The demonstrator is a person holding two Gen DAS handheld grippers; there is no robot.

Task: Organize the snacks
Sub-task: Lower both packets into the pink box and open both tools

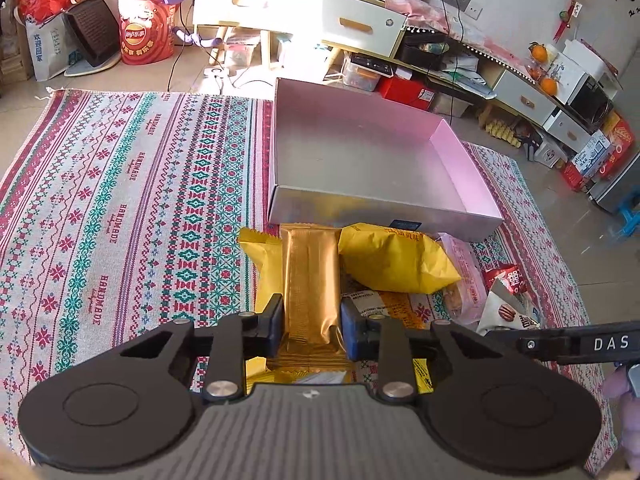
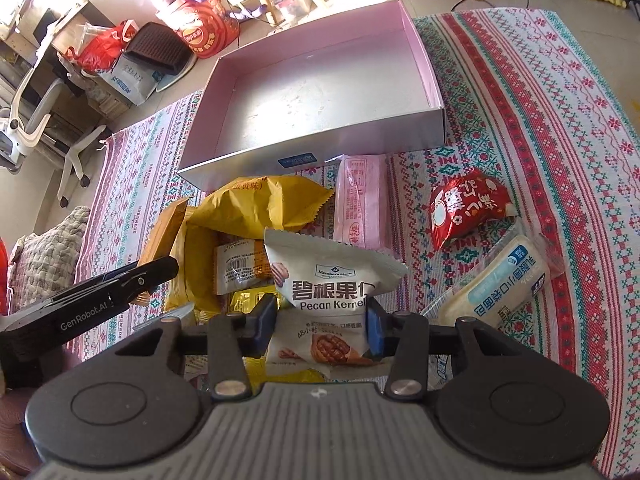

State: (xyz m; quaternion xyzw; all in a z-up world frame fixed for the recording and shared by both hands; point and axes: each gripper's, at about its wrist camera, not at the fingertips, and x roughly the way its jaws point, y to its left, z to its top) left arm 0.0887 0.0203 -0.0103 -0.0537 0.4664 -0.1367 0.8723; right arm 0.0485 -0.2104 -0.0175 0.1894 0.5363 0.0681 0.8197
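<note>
Tongs on the left hand (image 1: 310, 322) pinch a gold foil snack bar (image 1: 311, 280) between their blue-padded fingers (image 1: 352, 330). The bar is long and narrow, with a flat seam running down its middle and a crimped end nearest the camera; it points away toward the box. Tongs on the right hand (image 2: 322, 322) pinch a white pecan kernel packet (image 2: 328, 280) across its lower half. That packet is puffy, with a zigzag-cut top edge, dark Chinese lettering, the words "Pecan Kernel" and a picture of brown nuts near its bottom.

Around both held snacks lies a loose heap of packets. A crumpled yellow bag (image 1: 394, 260) sits just beside the gold bar and near the box's front wall. A pale pink wrapped bar (image 2: 362, 204) lies lengthwise, one end touching the box front. A shiny red packet (image 2: 466, 208) with white characters rests apart to the right, and a clear-wrapped cream bread roll (image 2: 500, 280) with a blue label lies just beside it, closer to the camera.

Beyond the heap sits a shallow, open rectangular box (image 2: 316, 148), silvery outside and pale pink inside, nothing visible in it. Everything rests on a woven cloth (image 1: 120, 200) patterned in red, teal and white bands, spread on a tiled floor (image 1: 180, 76).
</note>
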